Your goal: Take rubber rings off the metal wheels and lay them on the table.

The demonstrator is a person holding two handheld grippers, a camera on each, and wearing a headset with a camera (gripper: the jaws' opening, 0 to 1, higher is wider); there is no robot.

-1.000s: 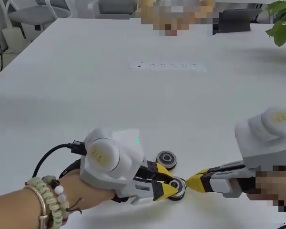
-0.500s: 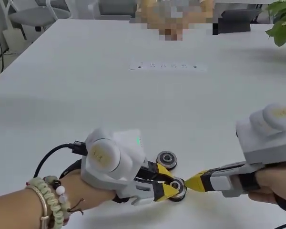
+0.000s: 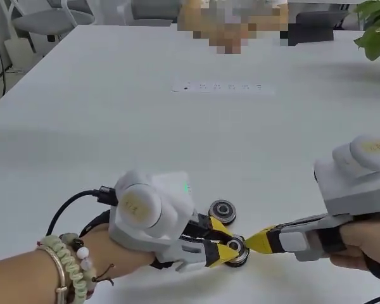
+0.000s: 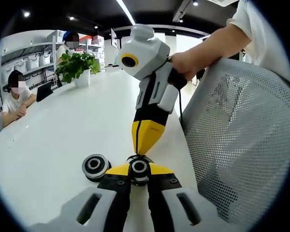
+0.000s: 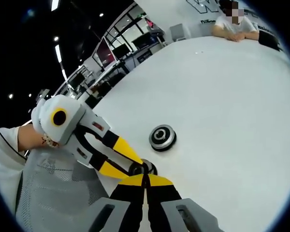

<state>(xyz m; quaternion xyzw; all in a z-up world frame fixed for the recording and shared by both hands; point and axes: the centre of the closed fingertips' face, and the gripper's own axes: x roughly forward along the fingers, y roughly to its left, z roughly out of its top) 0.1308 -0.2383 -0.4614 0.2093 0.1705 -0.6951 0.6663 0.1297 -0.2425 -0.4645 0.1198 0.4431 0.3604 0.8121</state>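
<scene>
The broad white desk (image 3: 177, 139) carries it all, with a power strip (image 3: 221, 87) lying far across it. Near the front edge the left tongs (image 3: 223, 240), in a hand wearing beaded bracelets, are clenched on either side of a small metal wheel (image 3: 237, 246) resting on the desk. The right tongs (image 3: 253, 242) come in from the opposite side with their yellow tips pinched together at that wheel's rim (whether they have caught anything, I cannot tell), and a second wheel (image 3: 222, 210) lies flat just beside it, its black rubber ring (image 4: 85, 167) on.
</scene>
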